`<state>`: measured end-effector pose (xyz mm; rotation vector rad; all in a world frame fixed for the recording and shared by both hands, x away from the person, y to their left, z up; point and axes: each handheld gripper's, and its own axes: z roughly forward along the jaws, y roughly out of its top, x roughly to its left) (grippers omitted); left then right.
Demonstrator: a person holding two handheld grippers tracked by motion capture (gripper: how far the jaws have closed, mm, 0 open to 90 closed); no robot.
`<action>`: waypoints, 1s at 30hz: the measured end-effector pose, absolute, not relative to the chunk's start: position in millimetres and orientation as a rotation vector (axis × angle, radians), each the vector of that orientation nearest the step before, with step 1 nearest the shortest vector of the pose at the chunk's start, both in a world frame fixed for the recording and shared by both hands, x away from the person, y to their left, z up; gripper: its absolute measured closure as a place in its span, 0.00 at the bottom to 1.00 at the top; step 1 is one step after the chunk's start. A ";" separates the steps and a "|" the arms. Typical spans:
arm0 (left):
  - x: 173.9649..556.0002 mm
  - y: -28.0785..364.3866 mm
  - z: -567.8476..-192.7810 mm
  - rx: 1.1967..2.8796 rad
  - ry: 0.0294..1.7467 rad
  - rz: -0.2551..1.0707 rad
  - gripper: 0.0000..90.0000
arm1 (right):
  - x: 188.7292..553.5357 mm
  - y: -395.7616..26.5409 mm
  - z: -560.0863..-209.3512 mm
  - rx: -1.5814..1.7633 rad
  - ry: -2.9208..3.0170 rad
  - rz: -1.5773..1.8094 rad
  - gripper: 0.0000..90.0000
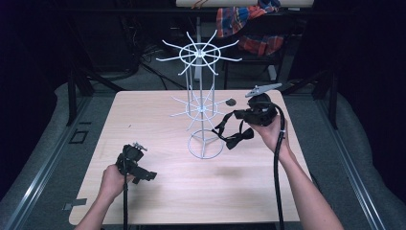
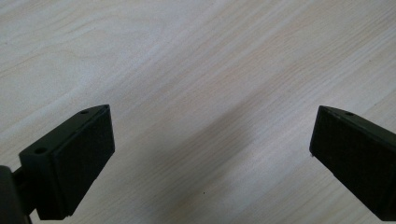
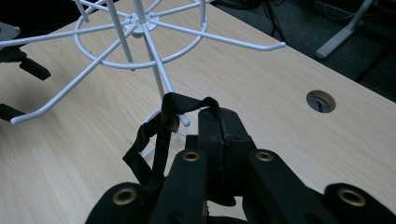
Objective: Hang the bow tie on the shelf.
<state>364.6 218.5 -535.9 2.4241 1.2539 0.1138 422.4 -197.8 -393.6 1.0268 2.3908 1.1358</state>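
Bow tie [image 1: 238, 138] with its black strap [image 3: 161, 135] hangs from the right gripper [image 1: 239, 115], whose fingers [image 3: 219, 140] are clamped together on the strap, beside the lower tier of the white wire hook stand [image 1: 201, 96]. In the right gripper view the strap's loop lies against one hook tip (touching or just over it, hard to tell). The left gripper [image 1: 146, 175] sits low over the wooden surface [image 1: 158, 191], fingers [image 2: 74, 163] wide with bare wood between them.

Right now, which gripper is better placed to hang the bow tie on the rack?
The right gripper: shut on the bow tie strap beside the white rack. The left gripper is open and far away.
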 end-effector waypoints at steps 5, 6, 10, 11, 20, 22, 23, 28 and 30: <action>364.6 218.8 -536.0 2.421 1.256 0.115 0.00 | 423.8 -197.7 -398.2 1.034 2.398 1.132 0.99; 364.6 218.7 -536.0 2.421 1.255 0.116 0.00 | 424.0 -197.5 -398.9 1.039 2.399 1.127 0.99; 364.6 218.5 -536.1 2.422 1.254 0.114 0.00 | 425.2 -196.6 -402.3 1.044 2.410 1.119 0.99; 364.6 218.5 -536.1 2.422 1.254 0.114 0.00 | 425.2 -196.6 -402.3 1.044 2.410 1.119 0.99; 364.8 218.3 -536.3 2.424 1.254 0.112 0.00 | 426.4 -195.1 -413.6 1.054 2.431 1.107 0.99; 364.8 218.2 -536.3 2.423 1.254 0.111 0.00 | 426.8 -194.4 -415.1 1.053 2.440 1.102 0.99; 364.8 218.2 -536.3 2.424 1.254 0.111 0.00 | 426.7 -193.7 -415.9 1.057 2.438 1.104 0.99; 364.9 218.1 -536.2 2.425 1.249 0.111 0.00 | 428.4 -191.7 -419.7 1.060 2.450 1.096 0.99; 364.9 218.0 -536.2 2.426 1.248 0.110 0.00 | 428.7 -191.2 -421.2 1.065 2.446 1.103 0.99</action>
